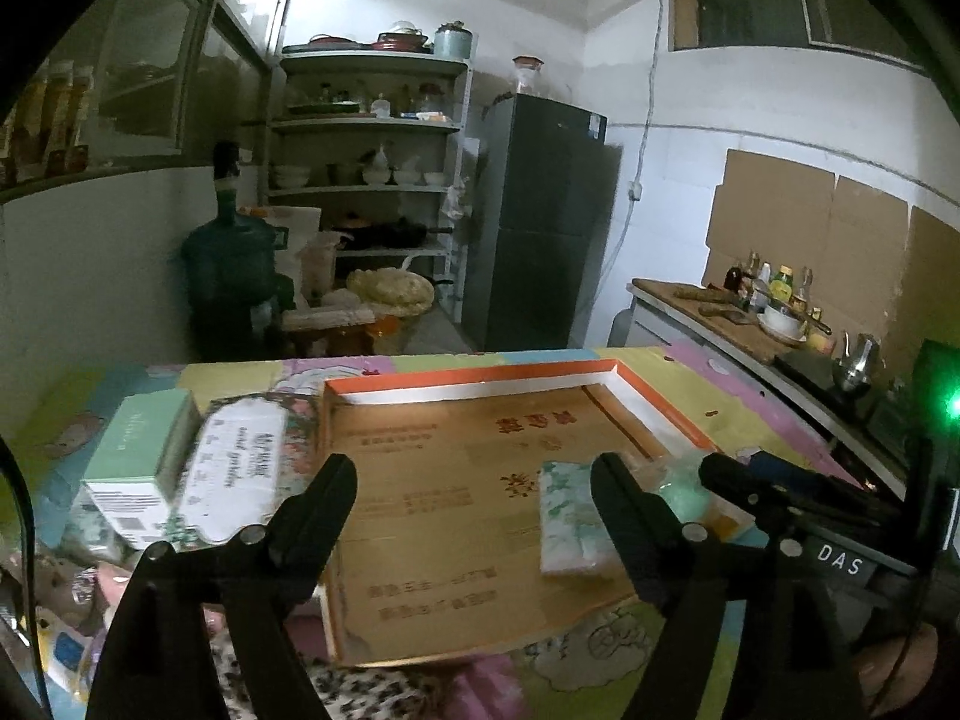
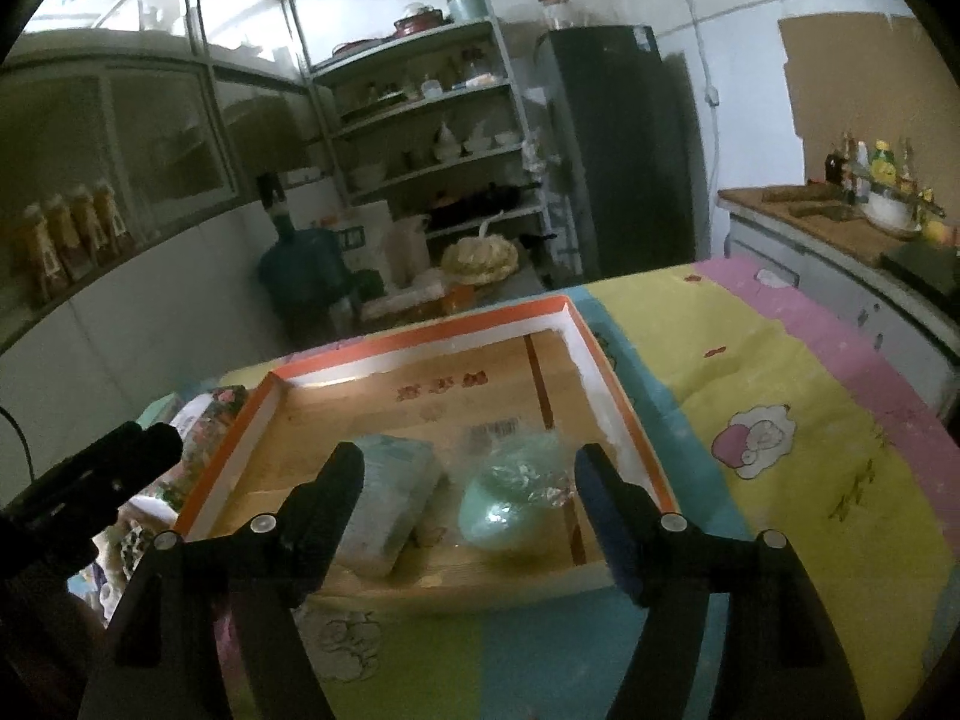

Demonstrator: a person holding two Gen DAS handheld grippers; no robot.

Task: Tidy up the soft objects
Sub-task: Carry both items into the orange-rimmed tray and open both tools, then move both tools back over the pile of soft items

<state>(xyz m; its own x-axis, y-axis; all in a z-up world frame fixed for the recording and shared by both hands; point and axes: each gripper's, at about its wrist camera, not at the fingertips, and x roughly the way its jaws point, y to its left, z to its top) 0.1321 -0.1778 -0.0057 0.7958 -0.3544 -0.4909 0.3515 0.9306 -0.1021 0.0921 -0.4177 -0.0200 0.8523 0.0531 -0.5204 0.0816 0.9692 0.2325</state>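
Observation:
An orange-rimmed cardboard tray point(image 1: 480, 381) point(image 2: 420, 336) lies on the cartoon-print cloth. Inside it lie a pale tissue pack point(image 1: 570, 516) point(image 2: 390, 498) and a green soft item in clear wrap point(image 2: 516, 492) point(image 1: 678, 489). My left gripper point(image 1: 474, 480) is open and empty above the tray's near left part. My right gripper point(image 2: 468, 474) is open and empty, hovering just over the near edge of the tray, with the tissue pack and wrapped item between and beyond its fingers. It also shows in the left wrist view point(image 1: 756, 480).
Left of the tray lie a floral tissue pack point(image 1: 240, 474), a mint-green box point(image 1: 141, 456) and more soft packets point(image 1: 78, 600) at the near left. Bare yellow and pink cloth point(image 2: 780, 420) spreads right of the tray. A counter with bottles point(image 1: 774, 300) stands beyond.

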